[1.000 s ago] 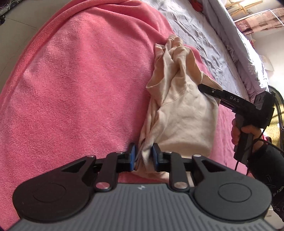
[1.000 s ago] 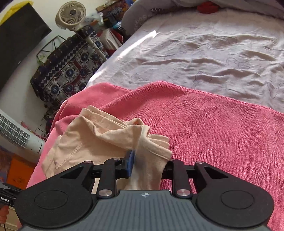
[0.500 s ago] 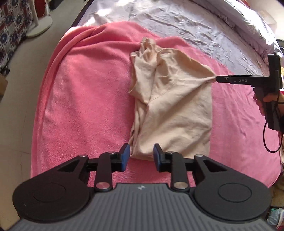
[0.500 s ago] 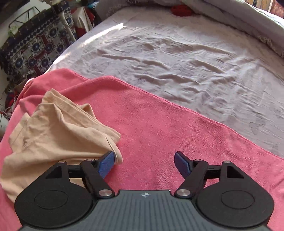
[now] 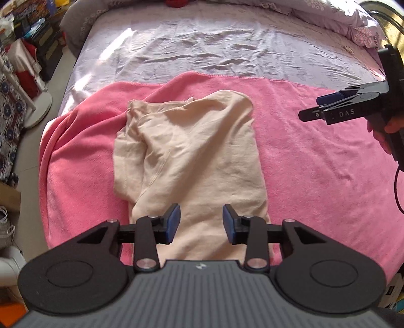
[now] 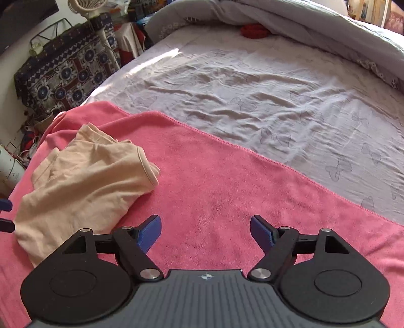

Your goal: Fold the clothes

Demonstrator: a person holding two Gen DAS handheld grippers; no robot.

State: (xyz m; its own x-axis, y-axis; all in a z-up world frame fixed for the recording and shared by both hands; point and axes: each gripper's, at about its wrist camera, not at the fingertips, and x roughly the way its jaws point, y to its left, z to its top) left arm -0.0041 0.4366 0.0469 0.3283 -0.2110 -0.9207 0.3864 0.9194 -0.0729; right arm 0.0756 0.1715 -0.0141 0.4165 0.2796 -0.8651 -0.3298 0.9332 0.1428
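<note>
A beige garment (image 5: 192,156) lies folded lengthwise on a pink towel (image 5: 315,161) on the bed; it also shows in the right wrist view (image 6: 85,181) at the left. My left gripper (image 5: 201,224) is open and empty, just above the garment's near end. My right gripper (image 6: 205,233) is wide open and empty over bare pink towel (image 6: 227,191), to the right of the garment. The right gripper also shows in the left wrist view (image 5: 318,106), raised at the right, apart from the garment.
The lilac bedsheet (image 6: 265,96) stretches beyond the towel, with a grey duvet (image 6: 315,27) and a red item (image 6: 253,30) at the far end. A patterned cloth-covered stand (image 6: 63,73), a fan (image 6: 83,5) and clutter stand off the bed's left side.
Both grippers let go of the garment and opened. They pulled back and up; the garment dropped flat onto the towel.
</note>
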